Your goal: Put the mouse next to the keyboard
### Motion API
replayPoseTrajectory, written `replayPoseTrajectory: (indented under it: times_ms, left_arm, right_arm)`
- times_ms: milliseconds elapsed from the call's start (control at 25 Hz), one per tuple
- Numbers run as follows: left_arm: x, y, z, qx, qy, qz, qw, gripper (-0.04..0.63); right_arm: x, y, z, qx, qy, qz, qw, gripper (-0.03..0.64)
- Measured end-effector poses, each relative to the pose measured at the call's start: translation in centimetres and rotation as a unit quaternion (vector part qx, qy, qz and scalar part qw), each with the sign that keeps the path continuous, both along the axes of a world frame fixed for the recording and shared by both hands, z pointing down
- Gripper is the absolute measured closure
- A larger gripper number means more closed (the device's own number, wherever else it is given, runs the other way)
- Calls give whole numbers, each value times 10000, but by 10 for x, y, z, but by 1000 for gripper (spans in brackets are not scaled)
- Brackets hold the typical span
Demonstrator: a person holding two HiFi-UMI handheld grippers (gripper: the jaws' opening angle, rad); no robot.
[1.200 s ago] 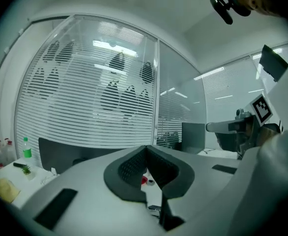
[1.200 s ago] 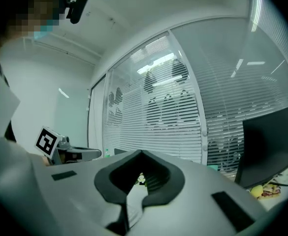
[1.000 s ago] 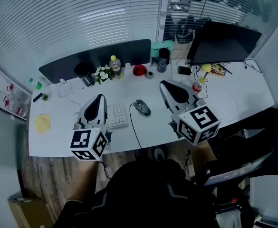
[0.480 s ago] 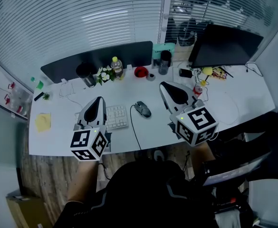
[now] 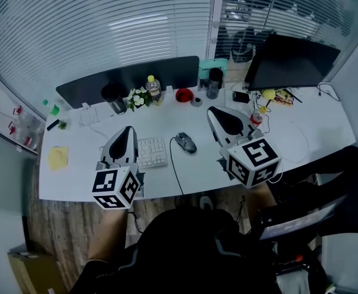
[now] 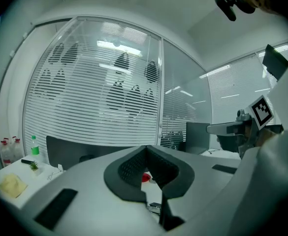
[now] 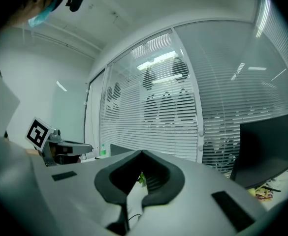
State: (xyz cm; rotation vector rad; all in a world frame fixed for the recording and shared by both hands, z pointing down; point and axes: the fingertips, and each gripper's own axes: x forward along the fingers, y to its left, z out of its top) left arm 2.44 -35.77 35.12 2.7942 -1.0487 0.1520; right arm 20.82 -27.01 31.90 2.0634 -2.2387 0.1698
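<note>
A dark grey mouse point(image 5: 185, 142) lies on the white desk point(image 5: 81, 176), a short gap to the right of the small white keyboard point(image 5: 152, 152). Its cable runs toward the desk's front edge. My left gripper point(image 5: 128, 128) hovers over the keyboard's left end, its jaws shut and nothing between them point(image 6: 145, 149). My right gripper point(image 5: 215, 109) hangs to the right of the mouse, apart from it, also shut and empty point(image 7: 142, 153). Neither gripper view shows the mouse clearly.
Along the desk's back stand a dark curved panel point(image 5: 130, 77), a bottle point(image 5: 153, 87), small flowers point(image 5: 137, 97), a red bowl point(image 5: 183, 94), a black cup point(image 5: 214, 78) and a dark monitor point(image 5: 292, 57). A yellow pad point(image 5: 58, 157) lies at the far left.
Both grippers, the mouse and the keyboard keep their places; only the head view has shifted slightly.
</note>
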Motion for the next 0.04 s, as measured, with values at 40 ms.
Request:
replayPoseTrajectory:
  times_ms: [40]
  left_arm:
    - [0, 0, 0, -3, -4, -2, 10000, 566]
  right_arm:
    - [0, 0, 0, -9, -5, 0, 10000, 618]
